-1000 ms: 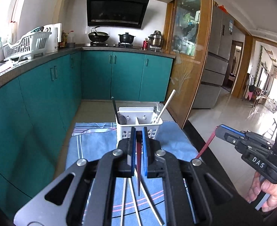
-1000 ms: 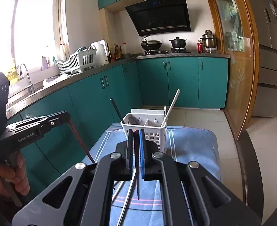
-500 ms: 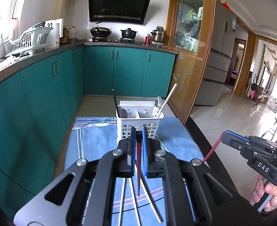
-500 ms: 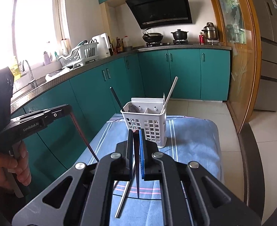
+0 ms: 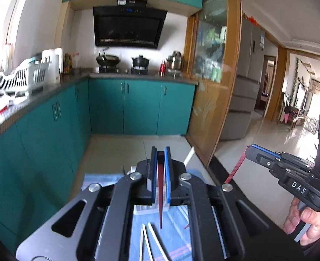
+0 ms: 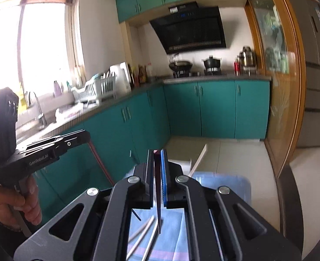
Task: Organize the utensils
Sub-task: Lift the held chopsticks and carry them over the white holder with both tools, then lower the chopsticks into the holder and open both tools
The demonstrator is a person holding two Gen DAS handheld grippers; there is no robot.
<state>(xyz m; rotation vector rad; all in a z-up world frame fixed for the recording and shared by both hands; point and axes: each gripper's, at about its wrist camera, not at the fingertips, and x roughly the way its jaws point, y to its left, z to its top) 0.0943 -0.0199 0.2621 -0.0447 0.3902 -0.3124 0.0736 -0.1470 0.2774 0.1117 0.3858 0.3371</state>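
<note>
Blue striped cloth [image 5: 175, 235] covered the table below both tools. White utensil basket [image 6: 181, 163] sat at its far end, mostly hidden behind the fingers. Left gripper [image 5: 160, 152] was clamped on a dark red chopstick [image 5: 160, 195] hanging point down. Right gripper [image 6: 157, 152] was likewise clamped on another dark chopstick [image 6: 157, 195]. Pale chopsticks [image 5: 151, 239] lay loose on the cloth.

Open air lay ahead of both grippers above the blue cloth [image 6: 225, 187]. A white stick [image 6: 200, 158] slanted up from behind the jaws, the nearest obstacle. Loose chopsticks [image 5: 153, 239] lay on the cloth below. Teal cabinets [image 5: 51, 130] walled the left side, well apart.
</note>
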